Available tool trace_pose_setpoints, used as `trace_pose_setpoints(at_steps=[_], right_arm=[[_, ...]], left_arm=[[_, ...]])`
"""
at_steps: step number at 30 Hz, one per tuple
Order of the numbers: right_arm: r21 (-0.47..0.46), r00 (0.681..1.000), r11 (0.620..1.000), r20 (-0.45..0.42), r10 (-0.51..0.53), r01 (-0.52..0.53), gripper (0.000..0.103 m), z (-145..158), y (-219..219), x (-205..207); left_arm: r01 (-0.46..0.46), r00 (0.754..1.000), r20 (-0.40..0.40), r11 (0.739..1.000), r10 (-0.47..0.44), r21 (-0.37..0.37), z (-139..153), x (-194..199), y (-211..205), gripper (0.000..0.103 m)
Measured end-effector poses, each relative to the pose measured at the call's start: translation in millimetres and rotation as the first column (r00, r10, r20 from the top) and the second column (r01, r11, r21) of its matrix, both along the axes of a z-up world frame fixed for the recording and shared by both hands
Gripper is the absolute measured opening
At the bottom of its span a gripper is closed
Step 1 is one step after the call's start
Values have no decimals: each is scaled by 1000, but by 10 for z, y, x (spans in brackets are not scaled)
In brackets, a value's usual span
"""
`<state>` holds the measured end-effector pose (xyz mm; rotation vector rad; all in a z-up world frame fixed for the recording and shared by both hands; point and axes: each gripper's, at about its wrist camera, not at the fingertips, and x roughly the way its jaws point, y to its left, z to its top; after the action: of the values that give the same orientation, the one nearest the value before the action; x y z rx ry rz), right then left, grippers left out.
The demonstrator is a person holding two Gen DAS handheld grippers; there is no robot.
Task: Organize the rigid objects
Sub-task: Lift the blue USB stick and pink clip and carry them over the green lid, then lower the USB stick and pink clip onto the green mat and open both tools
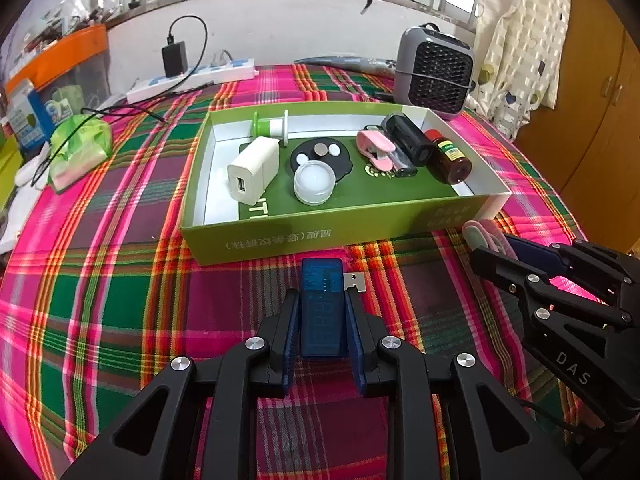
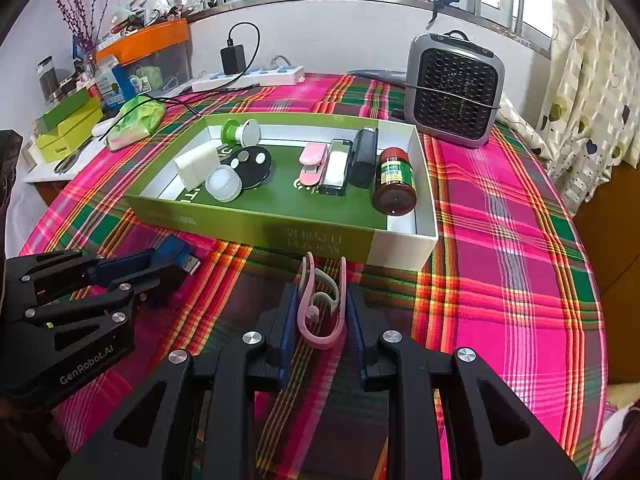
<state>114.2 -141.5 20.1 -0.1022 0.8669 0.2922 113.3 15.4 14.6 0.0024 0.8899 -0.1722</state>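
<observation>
Two handheld grippers, each holding an item, in front of a green box (image 1: 256, 240) on a plaid cloth.
L gripper (image 1: 322, 312) is closed on a blue USB tester (image 1: 322, 312); R gripper (image 2: 320, 312) pinches a pink ear-hook (image 2: 320, 320), both just short of the box's near wall, prob. ready to drop in. Tester's screen is unreadable; ear-hook's far tip is hard to make out.

A bench (image 2: 500, 240) under pink-and-green plaid cloth carries an open green box (image 2: 320, 240), a grey fan heater (image 2: 454, 92), a white power strip (image 2: 248, 78) and a crumpled green bag (image 2: 136, 120).
</observation>
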Motion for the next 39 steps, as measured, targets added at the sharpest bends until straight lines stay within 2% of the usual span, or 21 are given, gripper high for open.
trace_pose_setpoints(at_steps=[9,19,28,39], right_arm=[[-2,999,1000,36,5,-5,25,141,4,-33],[19,998,999,58,31,-32,25,328,36,90],[66,997,995,14,69,-70,25,353,15,365],[79,993,991,-45,109,-105,25,240,35,682]], left_arm=[[4,998,59,1000,-3,-12,241,-53,39,21],[11,995,96,999,-8,-33,476,127,101,21],[30,994,106,999,-27,-33,578,416,68,21],[44,996,75,999,-42,-27,508,835,3,21]])
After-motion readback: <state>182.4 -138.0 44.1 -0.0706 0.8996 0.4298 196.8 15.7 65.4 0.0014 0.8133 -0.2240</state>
